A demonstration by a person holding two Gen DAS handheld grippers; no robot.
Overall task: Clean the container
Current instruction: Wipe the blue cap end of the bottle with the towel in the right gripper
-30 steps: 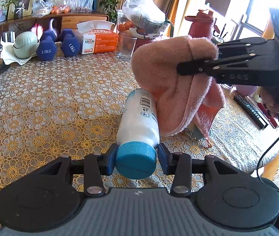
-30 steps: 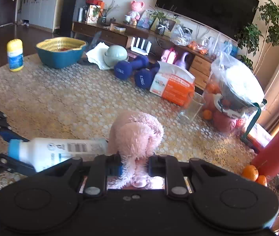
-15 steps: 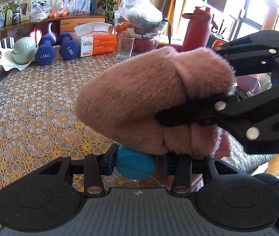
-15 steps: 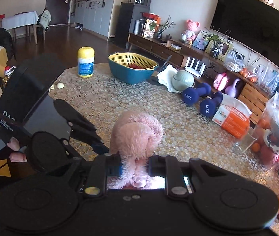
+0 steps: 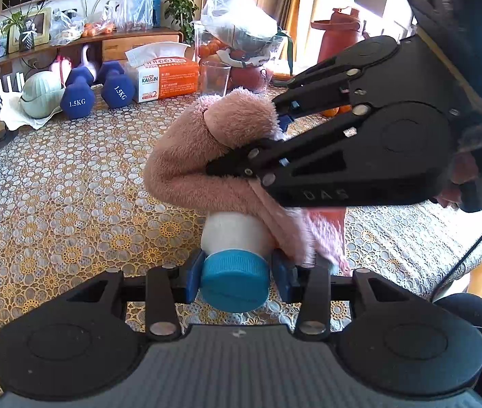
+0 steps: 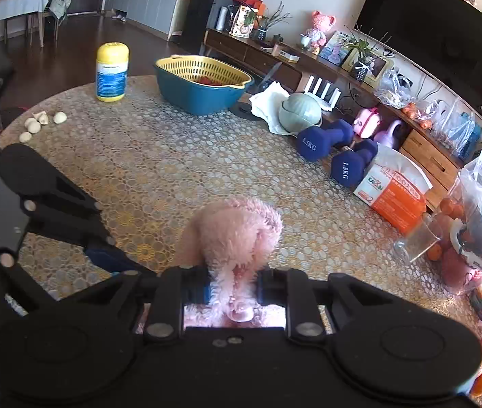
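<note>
A white bottle (image 5: pixel 232 229) with a blue cap (image 5: pixel 234 280) lies lengthwise in front of the left wrist camera. My left gripper (image 5: pixel 235 275) is shut on that cap. A fluffy pink cloth (image 5: pixel 206 156) is draped over the bottle's far part and hides most of its body. My right gripper (image 5: pixel 251 142) comes in from the right, shut on the pink cloth (image 6: pixel 234 238). In the right wrist view my right gripper (image 6: pixel 232 285) clamps the cloth, and the left gripper's black fingers (image 6: pixel 70 217) show at the left; the bottle is hidden there.
The table (image 6: pixel 159 170) wears a gold lace cloth. On it stand a yellow-capped jar (image 6: pixel 111 72), a blue basin with a yellow strainer (image 6: pixel 203 85), two blue dumbbells (image 6: pixel 337 151), an orange tissue pack (image 6: pixel 394 193), a glass (image 5: pixel 214 78) and bagged fruit (image 5: pixel 241 40).
The right gripper and the cloth have moved away from the left camera, along the bottle toward its far end. The cap and the bottle's neck show again. The left gripper keeps its hold.
</note>
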